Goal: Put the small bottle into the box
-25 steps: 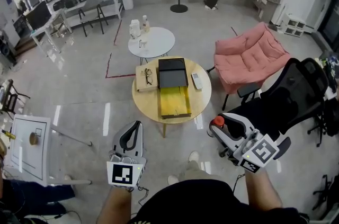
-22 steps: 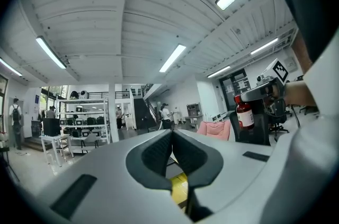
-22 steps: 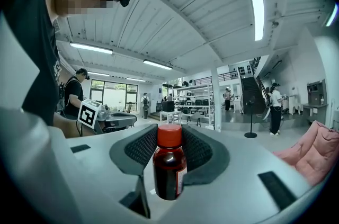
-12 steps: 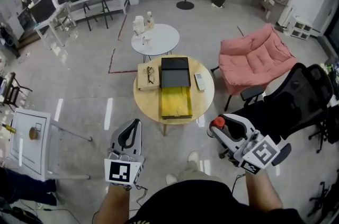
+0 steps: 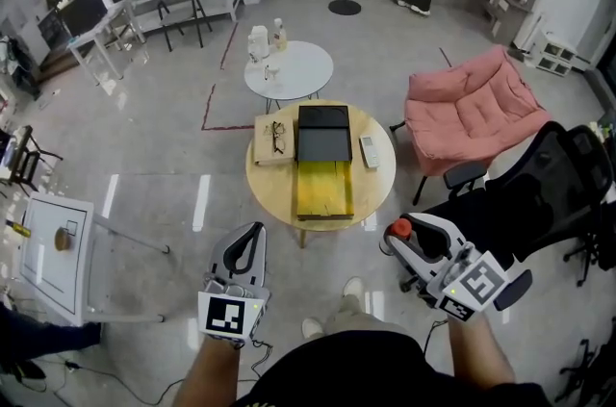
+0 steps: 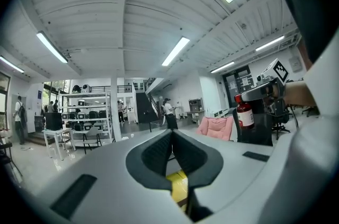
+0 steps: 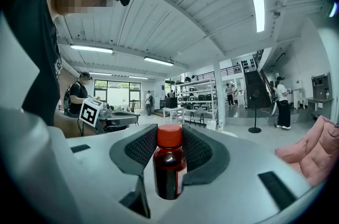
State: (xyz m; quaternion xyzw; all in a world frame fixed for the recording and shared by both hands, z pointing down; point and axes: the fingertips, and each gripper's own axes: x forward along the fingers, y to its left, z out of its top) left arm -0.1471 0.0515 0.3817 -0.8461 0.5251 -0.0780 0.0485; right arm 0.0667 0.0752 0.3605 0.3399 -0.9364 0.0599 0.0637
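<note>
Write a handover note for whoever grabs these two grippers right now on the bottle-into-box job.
Left gripper: jaws together, nothing between them, held low on the person's left.
Right gripper: shut on the small dark-red bottle with a red cap, bottle upright.
Box: the black box with a yellow section sits on the round wooden table ahead, apart from both grippers. From here I cannot tell which part is its opening.
Done: bottle is in hand.
Left: carry it to the table, lower it into the box, open the right jaws.
</note>
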